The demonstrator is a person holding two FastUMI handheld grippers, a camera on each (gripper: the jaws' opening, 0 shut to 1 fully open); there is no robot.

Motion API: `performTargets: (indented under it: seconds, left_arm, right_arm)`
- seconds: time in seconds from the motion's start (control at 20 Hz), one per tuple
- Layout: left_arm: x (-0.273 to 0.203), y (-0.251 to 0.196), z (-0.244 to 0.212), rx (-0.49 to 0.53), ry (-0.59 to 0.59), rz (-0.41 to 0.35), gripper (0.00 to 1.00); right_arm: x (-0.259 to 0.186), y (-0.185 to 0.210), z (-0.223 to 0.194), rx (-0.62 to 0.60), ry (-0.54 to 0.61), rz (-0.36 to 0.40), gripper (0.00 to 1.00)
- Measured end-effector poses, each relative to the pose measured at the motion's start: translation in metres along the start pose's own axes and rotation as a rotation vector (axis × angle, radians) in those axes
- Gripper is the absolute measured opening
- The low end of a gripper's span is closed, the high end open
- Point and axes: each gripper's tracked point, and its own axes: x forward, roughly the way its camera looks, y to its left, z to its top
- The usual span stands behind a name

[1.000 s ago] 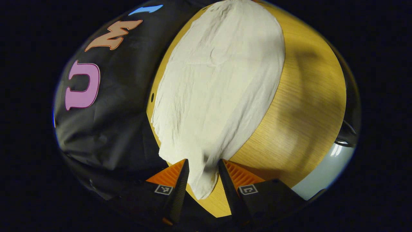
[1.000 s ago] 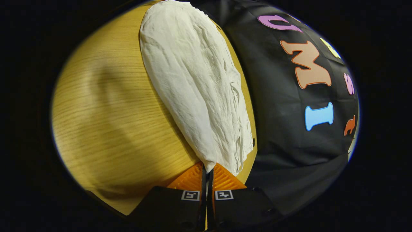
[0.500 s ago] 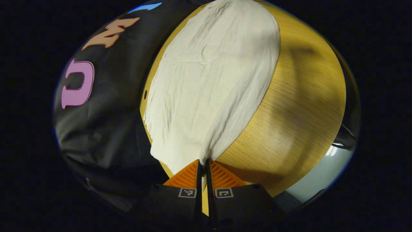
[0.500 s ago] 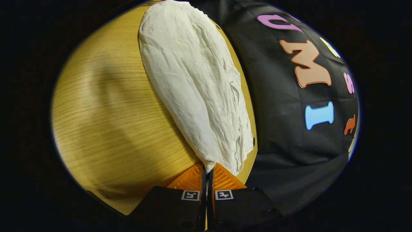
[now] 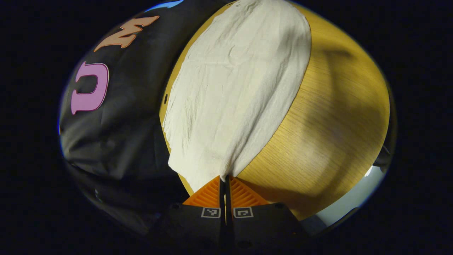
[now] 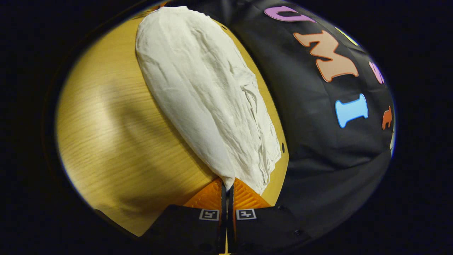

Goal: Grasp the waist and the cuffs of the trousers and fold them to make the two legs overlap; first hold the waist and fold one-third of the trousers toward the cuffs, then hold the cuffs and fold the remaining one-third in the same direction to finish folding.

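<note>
Straight ahead of both grippers, left gripper and right gripper, each pinched onto one end edge, the white trousers run lengthwise away across the wooden table.

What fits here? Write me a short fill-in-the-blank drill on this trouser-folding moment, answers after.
1. The left gripper is ____ on an edge of the trousers.
2. The trousers are ____ in colour.
3. They lie on a ____ table.
4. The right gripper pinches the trousers with its jaws ____.

Missing words: shut; white; wooden; closed
</note>
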Motion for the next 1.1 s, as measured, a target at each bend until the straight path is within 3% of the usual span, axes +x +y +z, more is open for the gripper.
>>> performTargets:
  seconds: [0.35,0.55,0.85,1.1]
  left_arm:
    - [0.005,0.048,0.026,-0.193,-0.043,0.027,0.0]
    - [-0.002,0.095,0.04,-0.247,-0.038,0.107,0.0]
    - [-0.011,0.153,0.061,-0.309,-0.01,0.231,0.0]
    - [-0.019,0.171,0.076,-0.389,-0.022,0.274,0.0]
  right_arm:
    - [-0.006,-0.056,0.025,0.068,-0.031,-0.108,0.03]
    - [-0.008,-0.09,0.04,0.119,-0.064,-0.168,0.05]
    - [0.003,-0.132,0.06,0.152,-0.131,-0.187,0.03]
    - [0.023,-0.166,0.077,0.21,-0.148,-0.192,0.03]
